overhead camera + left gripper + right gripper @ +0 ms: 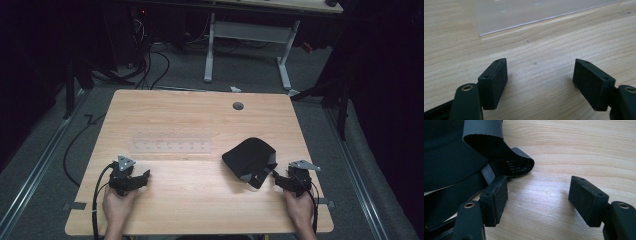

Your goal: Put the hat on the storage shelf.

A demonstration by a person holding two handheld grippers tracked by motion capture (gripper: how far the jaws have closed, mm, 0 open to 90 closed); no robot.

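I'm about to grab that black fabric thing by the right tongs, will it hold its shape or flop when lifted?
The black fabric piece will probably flop: it lies crumpled, and its edge curls into a soft loop in the right gripper view. It looks thin, so likely light. The smooth surface may slip between the open right tongs.

We hold the left gripper (pixel 131 176) in the left hand (pixel 118 206), low at the near-left, forearm coming in from the bottom edge. Its jaws stand wide apart, pads (pixel 495 83) facing each other, nothing between them. Grey plate on top, cable trailing back along the wrist. The right gripper (pixel 286 180) sits in the right hand (pixel 299 206) at the near-right, jaws pointing left and slightly forward. Also spread wide, pads (pixel 496 200) bare, gripping nothing. Both hands rest low, well apart, wrists roughly level.
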